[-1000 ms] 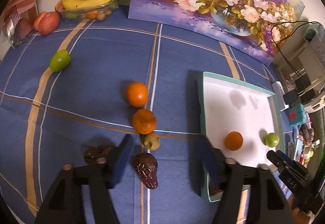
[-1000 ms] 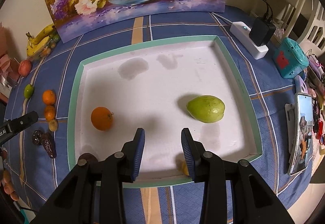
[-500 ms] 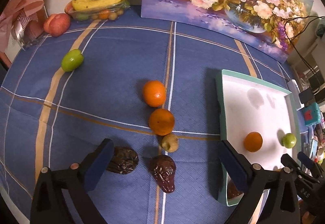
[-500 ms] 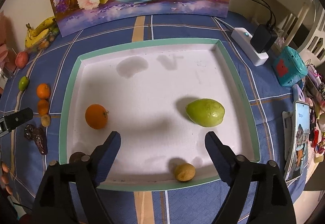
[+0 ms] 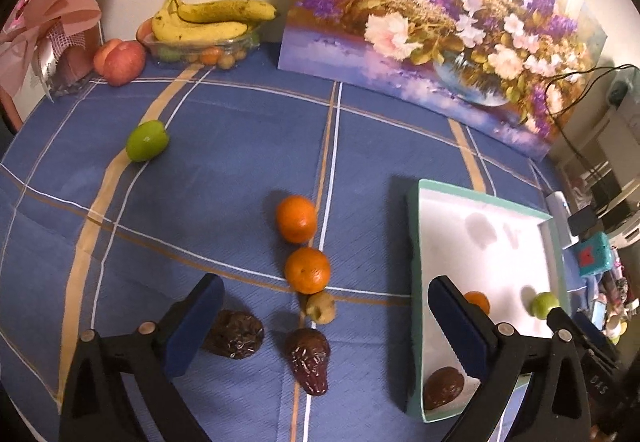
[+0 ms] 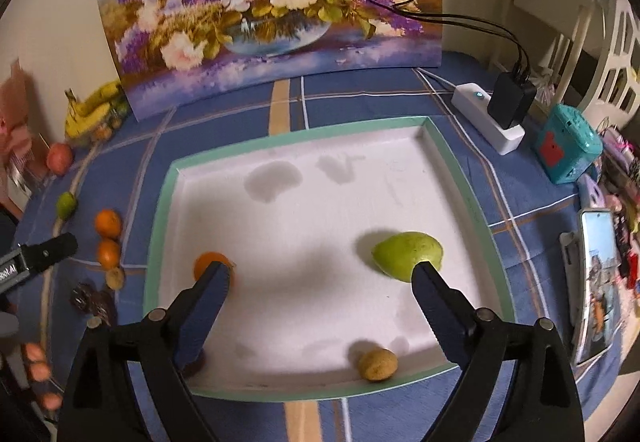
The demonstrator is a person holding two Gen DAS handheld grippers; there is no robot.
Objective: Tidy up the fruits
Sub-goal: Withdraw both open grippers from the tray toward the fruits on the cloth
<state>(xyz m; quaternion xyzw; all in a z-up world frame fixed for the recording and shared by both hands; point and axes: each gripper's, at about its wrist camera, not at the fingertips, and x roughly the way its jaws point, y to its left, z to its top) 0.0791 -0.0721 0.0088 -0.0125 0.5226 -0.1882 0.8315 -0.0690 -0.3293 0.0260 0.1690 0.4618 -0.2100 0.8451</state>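
Oranges first: the one in the tray [image 6: 160,209] is half hidden behind the right gripper [image 6: 320,274]'s left finger, and the green pear [image 6: 408,254] is clipped by its right finger. In the left view the left gripper [image 5: 320,306]'s right finger covers part of the tray's orange [image 5: 478,300] and the dark brown fruit [image 5: 444,388] in the near corner (hard to say what that one is, honestly).

Compared with a second ago, both grippers have just been opening and now stand spread wide with nothing between the pads. The small tan fruit [image 6: 378,364] the right one was pinching now lies on the tray floor just below its fingers.

Count outside the tray, ahead of the left gripper: two oranges [image 5: 296,219], one small tan fruit [image 5: 320,308], two dark wrinkled fruits [image 5: 308,360], one green apple [image 5: 146,141] far to the left, one peach [image 5: 119,61], and a banana bunch [image 5: 208,19] on a clear container at the back. In the tray: four fruits.
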